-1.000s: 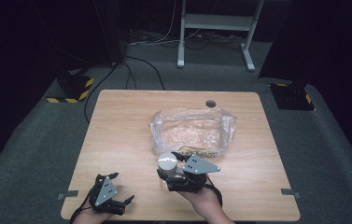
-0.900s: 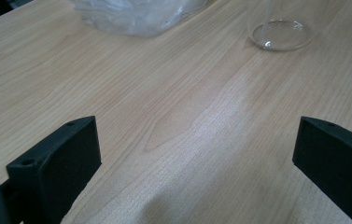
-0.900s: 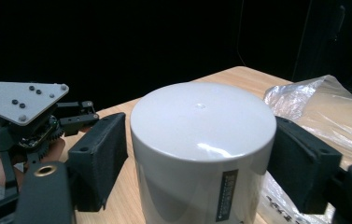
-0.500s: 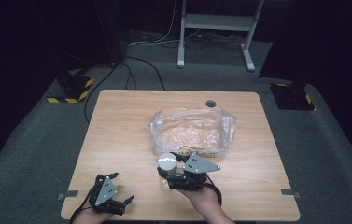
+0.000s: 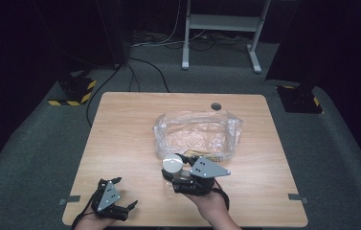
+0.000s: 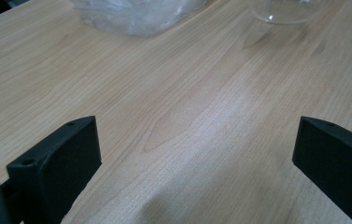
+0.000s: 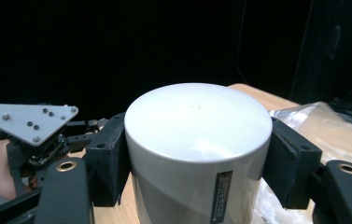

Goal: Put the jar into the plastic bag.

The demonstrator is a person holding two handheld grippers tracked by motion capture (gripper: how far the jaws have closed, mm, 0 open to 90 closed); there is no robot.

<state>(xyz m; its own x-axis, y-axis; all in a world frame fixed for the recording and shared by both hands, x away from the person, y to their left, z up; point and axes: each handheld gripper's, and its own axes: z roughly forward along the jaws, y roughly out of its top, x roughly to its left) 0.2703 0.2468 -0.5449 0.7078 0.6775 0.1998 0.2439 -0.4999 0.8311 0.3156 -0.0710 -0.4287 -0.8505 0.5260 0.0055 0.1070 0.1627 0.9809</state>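
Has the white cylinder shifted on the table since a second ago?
No. The white cylinder sits at the same spot by the near edge of the plastic bag, with the right tool closed on it.

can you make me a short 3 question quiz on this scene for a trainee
1. True or false: the right gripper has its pads pressed on the sides of the white cylinder.
2. What is between the jaws of the left gripper? A) a clear plastic bag B) nothing, just bare table C) the white cylinder
3. In the high view, what lies on the table just beyond the cylinder?

Key
1. True; a jaw sits against each side.
2. B; the jaws stand wide apart over the wood.
3. A crumpled clear plastic bag.
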